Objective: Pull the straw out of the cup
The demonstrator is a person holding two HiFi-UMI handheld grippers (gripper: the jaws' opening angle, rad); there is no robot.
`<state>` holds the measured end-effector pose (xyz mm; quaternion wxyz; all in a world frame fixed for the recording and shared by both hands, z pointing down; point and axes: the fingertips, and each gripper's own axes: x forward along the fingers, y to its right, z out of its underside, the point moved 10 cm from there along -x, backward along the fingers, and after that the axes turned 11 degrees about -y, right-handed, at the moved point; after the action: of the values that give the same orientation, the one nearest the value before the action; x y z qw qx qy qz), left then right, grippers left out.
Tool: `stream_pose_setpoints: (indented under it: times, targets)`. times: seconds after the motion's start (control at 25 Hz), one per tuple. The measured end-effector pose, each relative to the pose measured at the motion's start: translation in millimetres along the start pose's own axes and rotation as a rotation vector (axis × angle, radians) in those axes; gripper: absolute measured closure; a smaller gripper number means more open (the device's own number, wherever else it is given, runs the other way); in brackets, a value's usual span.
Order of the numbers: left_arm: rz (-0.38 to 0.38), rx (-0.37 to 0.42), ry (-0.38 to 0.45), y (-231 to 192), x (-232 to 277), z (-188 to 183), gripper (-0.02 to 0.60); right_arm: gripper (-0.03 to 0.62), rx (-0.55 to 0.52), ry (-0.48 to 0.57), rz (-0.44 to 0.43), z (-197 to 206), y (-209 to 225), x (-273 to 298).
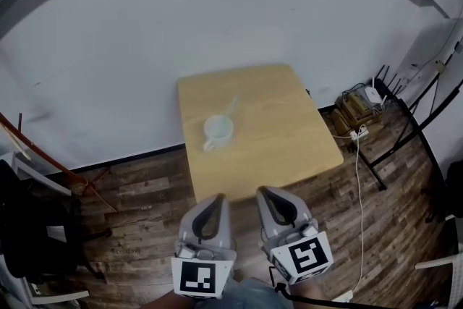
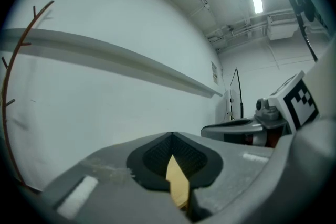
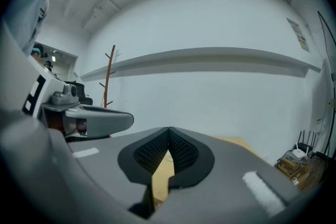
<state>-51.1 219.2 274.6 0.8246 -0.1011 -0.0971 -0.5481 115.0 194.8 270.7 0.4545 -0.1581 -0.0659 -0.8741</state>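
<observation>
Small wooden table (image 1: 286, 137) on plank floor (image 1: 145, 224) — one white cup (image 1: 218, 128) on it, straw (image 1: 232, 105) inside.

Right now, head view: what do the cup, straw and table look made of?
Cup: whitish and translucent, likely plastic; glass not ruled out. Straw: pale, nearly see-through against the top, probably plastic. Table: light yellowish wood-look top, matte, no glare; solid wood or laminate, cannot tell.

Tan table (image 1: 289, 134), whitish cup (image 1: 218, 128), white wall (image 1: 145, 25), dark brown floor (image 1: 145, 192) (plank-striped)

cup (image 1: 218, 129) with straw (image 1: 232, 106) on table (image 1: 289, 148); left tongs (image 1: 217, 199), right tongs (image 1: 263, 192) closed, off table.
</observation>
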Motion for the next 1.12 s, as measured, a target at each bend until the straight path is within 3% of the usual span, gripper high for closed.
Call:
stream_pose_setpoints:
  times: [0.32, 0.76, 0.92, 1.12]
  targets:
    - [0.038, 0.006, 0.062, -23.4, 34.2, -20.2, 0.566, 0.588, -0.044, 0.048, 0.052, -23.2, 17.5, 28.4]
    - [0.025, -0.010, 0.030, -28.8, 69.2, -17.9, 0.566, 0.587, -0.037, 0.039, 0.058, -26.6, 49.6, 49.4]
    - [-0.009, -0.035, 0.015, -30.5, 87.2, -13.4, 0.566, 0.587, -0.046, 0.025, 0.010, -23.8, 71.0, 66.3]
    - [-0.090, -0.042, -0.015, -37.5, 128.4, -19.1, 0.566, 0.587, -0.100, -0.032, -0.115, -33.7, 107.9, 104.4]
